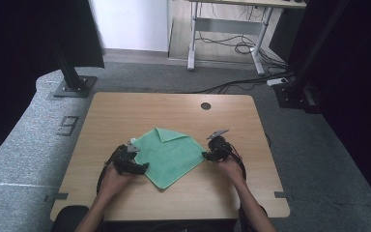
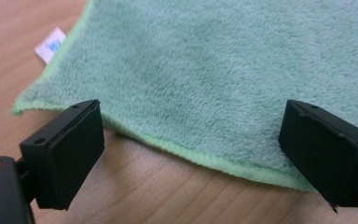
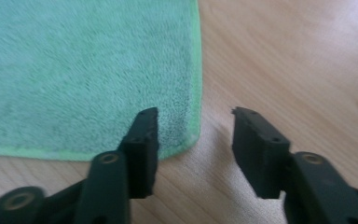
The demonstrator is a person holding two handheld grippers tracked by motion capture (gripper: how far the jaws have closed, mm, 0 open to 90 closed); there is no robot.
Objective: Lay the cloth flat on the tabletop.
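Note:
A green cloth [image 1: 169,154] lies flat on the wooden table [image 1: 125,111], its far corner folded over toward the middle. My left gripper [image 1: 142,166] sits at the cloth's left side. In the left gripper view, the left gripper [image 2: 191,116] stands open and wide, low over the cloth [image 2: 214,70] edge, with nothing pinched; a white tag [image 2: 50,44] sticks out at the hem. My right gripper [image 1: 205,155] is at the cloth's right corner. In the right gripper view, the right gripper [image 3: 196,114] is open, one jaw over the cloth [image 3: 74,70] corner and the other over bare wood.
A dark round cable hole [image 1: 206,106] sits near the table's far edge. Beyond the table are grey carpet, a black stand base [image 1: 72,87] at the far left, and a white desk frame [image 1: 258,53] with cables on the floor.

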